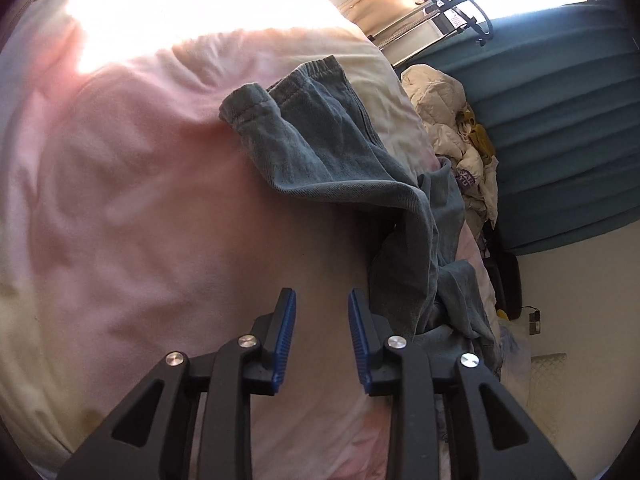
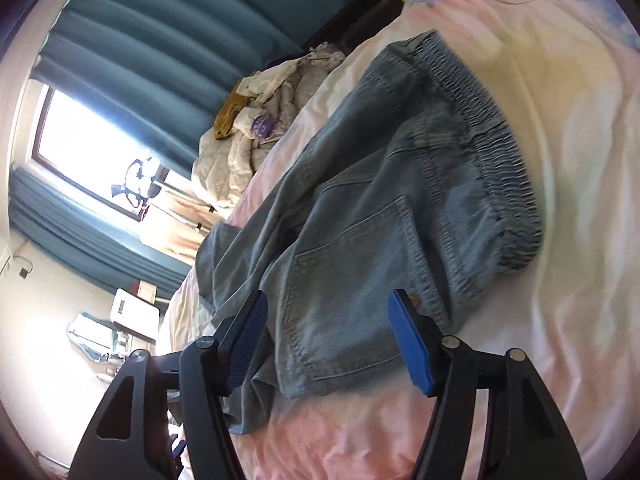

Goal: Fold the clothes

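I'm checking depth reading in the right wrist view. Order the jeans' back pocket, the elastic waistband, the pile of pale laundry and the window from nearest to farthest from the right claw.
1. Back pocket, between the open right claw's fingers.
2. Elastic waistband, up and right.
3. Pile of pale laundry, beyond the jeans.
4. Window, far left.

I see the jeans lying on the bed. Beyond the jeans, at the bed's edge, sits a quilt pile, with curtains behind it.
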The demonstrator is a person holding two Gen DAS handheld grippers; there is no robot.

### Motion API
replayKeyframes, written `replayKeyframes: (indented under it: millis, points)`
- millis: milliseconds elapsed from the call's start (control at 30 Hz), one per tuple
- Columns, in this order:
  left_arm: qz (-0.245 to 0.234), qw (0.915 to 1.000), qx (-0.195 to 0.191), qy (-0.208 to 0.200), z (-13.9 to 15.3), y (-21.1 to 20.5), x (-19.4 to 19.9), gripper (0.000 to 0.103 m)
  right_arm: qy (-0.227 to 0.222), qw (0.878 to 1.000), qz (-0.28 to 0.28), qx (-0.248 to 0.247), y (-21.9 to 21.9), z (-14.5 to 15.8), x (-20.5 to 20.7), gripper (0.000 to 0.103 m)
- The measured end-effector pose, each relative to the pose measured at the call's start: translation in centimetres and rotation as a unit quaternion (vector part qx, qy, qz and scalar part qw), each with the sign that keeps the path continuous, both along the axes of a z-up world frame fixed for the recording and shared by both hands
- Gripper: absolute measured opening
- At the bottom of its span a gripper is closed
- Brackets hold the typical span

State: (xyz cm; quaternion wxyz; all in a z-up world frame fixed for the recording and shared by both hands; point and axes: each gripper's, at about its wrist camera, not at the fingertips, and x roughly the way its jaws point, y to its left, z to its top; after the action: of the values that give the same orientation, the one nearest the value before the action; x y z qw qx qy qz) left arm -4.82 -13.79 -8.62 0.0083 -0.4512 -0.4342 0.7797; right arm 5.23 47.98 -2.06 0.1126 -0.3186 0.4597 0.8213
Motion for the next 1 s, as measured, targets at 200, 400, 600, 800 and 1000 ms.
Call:
replayKeyframes:
  millis: [200, 400, 600, 800, 1000]
  points:
    - [0.020, 0.9996, 0.020, 0.002, -0.6, -0.3, -0.5, 0.033, -0.005, 0.986, -0.119, -0.118, 8.0, -5.3, 3.9, 0.077]
    - [0.002, 0.9998, 0.022, 0.000, -1.3, 0.6, -1.6, 0.035, -0.023, 0.976, -0.069, -0.206, 7.0, -10.8, 1.3, 0.077]
    - [-0.001, 0.9998, 0.018, 0.000, -1.7, 1.0, -2.3, 0.035, -0.028, 0.973, -0.065, -0.221, 7.2, -13.0, -2.1, 0.075]
    - [0.002, 0.9997, 0.009, 0.020, -1.2, 1.0, -2.3, 0.035, -0.055, 0.975, -0.114, -0.180, 9.0, -12.1, -2.9, 0.034]
    - [0.010, 0.9981, 0.042, 0.044, -1.0, 0.2, -1.8, 0.035, 0.016, 0.991, -0.128, -0.033, 11.4, -3.0, -1.1, 0.029]
